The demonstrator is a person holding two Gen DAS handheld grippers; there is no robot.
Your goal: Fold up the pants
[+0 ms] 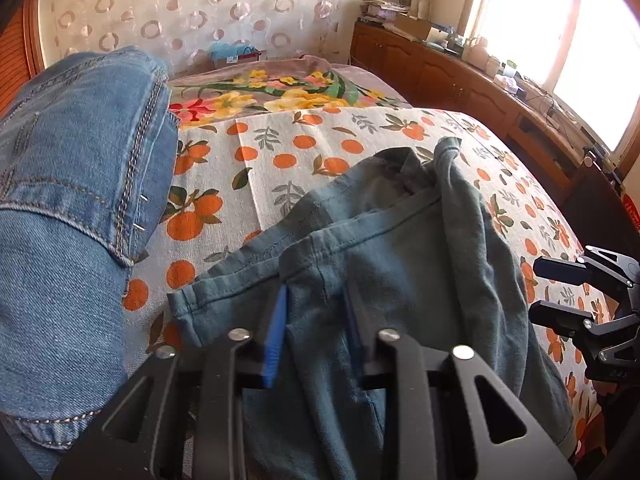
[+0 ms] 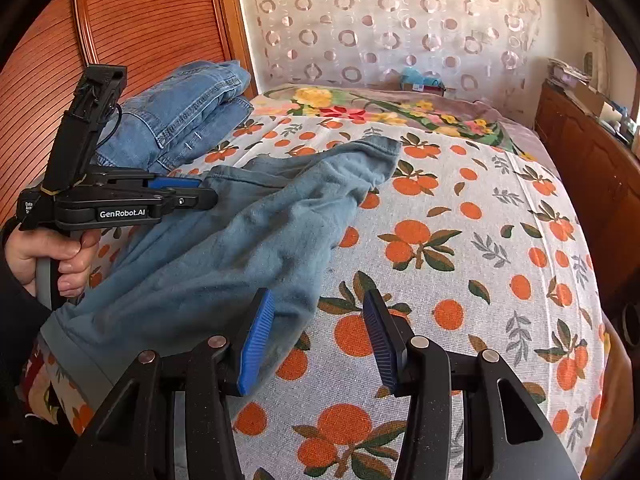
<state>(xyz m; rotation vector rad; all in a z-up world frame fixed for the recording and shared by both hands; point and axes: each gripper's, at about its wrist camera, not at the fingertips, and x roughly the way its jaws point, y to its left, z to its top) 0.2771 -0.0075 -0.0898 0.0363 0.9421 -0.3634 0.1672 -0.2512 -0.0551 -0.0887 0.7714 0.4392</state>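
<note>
Teal-grey pants (image 1: 400,272) lie crumpled on the bed; in the right wrist view they (image 2: 248,240) stretch from the lower left toward the middle. My left gripper (image 1: 316,332) is open, its blue pads astride a fold of the pants near the hem; it also shows in the right wrist view (image 2: 192,192) over the cloth. My right gripper (image 2: 320,340) is open and empty, just right of the pants' edge, above the bedsheet. Its black fingers show at the right edge of the left wrist view (image 1: 560,292).
A stack of folded blue jeans (image 1: 72,208) sits on the left of the bed, also in the right wrist view (image 2: 188,112). The orange-print sheet (image 2: 460,240) covers the bed. A floral blanket (image 1: 280,92) lies at the far end. A wooden cabinet (image 1: 460,76) runs along the right.
</note>
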